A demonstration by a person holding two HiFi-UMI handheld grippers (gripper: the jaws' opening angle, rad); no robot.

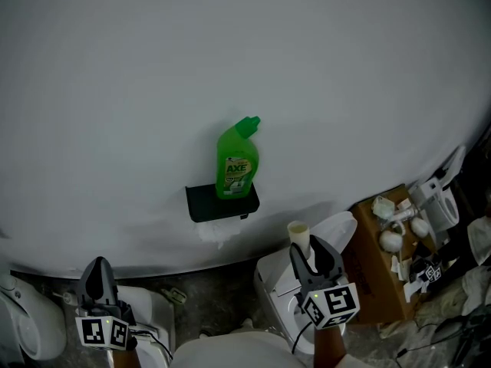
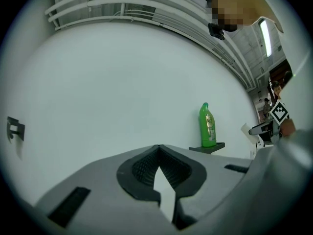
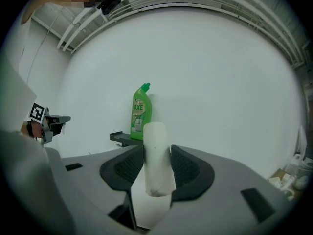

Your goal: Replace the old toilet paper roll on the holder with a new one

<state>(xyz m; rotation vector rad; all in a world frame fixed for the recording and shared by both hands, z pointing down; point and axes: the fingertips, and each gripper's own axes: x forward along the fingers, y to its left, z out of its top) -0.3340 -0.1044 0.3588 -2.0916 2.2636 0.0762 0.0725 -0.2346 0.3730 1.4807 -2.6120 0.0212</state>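
A black wall holder (image 1: 222, 203) carries a green cleaner bottle (image 1: 238, 159) on its top shelf, and a scrap of white paper (image 1: 219, 230) shows under it. My right gripper (image 1: 308, 253) is low and to the right of the holder, shut on a pale cardboard tube (image 1: 298, 236) that stands upright between its jaws. In the right gripper view the tube (image 3: 157, 155) fills the gap, with the bottle (image 3: 141, 109) behind it. My left gripper (image 1: 97, 271) is at the lower left, shut with nothing in it; the left gripper view shows its tips (image 2: 157, 148) meeting.
A white toilet (image 1: 280, 282) stands below the right gripper. A cardboard box (image 1: 374, 271) with several white bits and clutter sits at the right. A white rounded object (image 1: 27, 328) is at the bottom left. The wall is plain white.
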